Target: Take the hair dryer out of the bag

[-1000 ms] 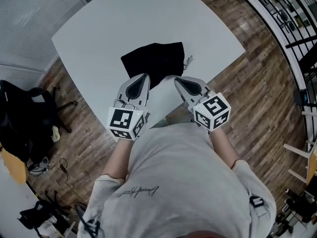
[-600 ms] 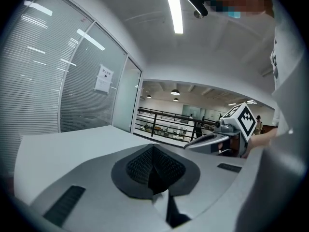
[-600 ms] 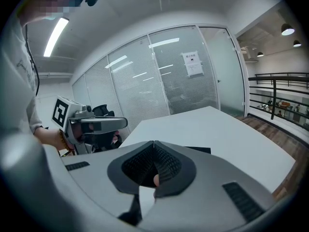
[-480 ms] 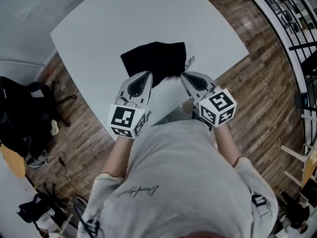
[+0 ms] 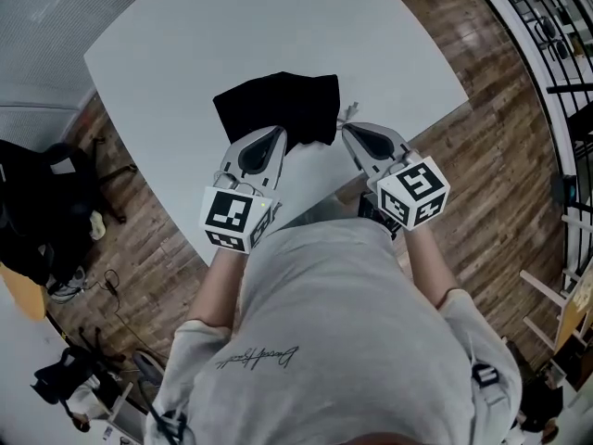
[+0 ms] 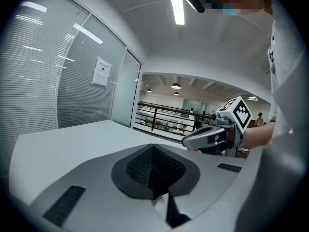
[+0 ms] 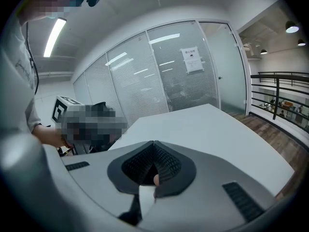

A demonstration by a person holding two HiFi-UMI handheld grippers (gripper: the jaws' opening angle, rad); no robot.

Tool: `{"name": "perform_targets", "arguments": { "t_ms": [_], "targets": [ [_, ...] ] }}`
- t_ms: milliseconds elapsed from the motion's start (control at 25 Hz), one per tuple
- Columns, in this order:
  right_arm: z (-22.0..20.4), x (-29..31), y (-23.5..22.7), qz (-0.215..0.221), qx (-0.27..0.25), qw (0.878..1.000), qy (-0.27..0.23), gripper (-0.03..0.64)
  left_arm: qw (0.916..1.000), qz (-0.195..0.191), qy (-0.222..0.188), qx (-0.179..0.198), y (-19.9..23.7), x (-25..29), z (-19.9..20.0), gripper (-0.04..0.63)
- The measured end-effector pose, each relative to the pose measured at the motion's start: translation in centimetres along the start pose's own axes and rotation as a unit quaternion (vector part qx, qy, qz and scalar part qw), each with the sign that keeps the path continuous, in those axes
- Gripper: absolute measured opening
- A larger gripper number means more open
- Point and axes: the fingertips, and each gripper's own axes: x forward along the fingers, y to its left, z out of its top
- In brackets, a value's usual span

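No legible text: the cursive print (image 5: 255, 357) on the person's grey shirt (image 5: 352, 341) and the paper notice (image 7: 192, 59) posted on the glass partition (image 7: 164, 83) are both too small or blurred to read.

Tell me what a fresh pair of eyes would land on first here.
A black fabric drawstring bag lies near the middle of the white table, a dark patch on a pale top. At its near edge are the left hand-held gripper and the right hand-held gripper, both with jaws together and holding nothing.
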Motion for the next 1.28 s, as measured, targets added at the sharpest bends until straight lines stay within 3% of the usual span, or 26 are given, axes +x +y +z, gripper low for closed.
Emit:
{"name": "perform_targets", "arguments": {
  "t_ms": [680,1280],
  "targets": [
    [-2.7,1.2,-5.0,0.01,-0.026,0.998,0.06,0.025,0.9925,-0.036,0.099,0.062,-1.0,5.2,-4.5,0.012],
    [-5.4,3.3,-7.0,0.036,-0.027,0.994,0.095,0.025,0.9765,-0.048,0.17,0.124,-0.1,8.1,-8.1,0.014]
  ]
}}
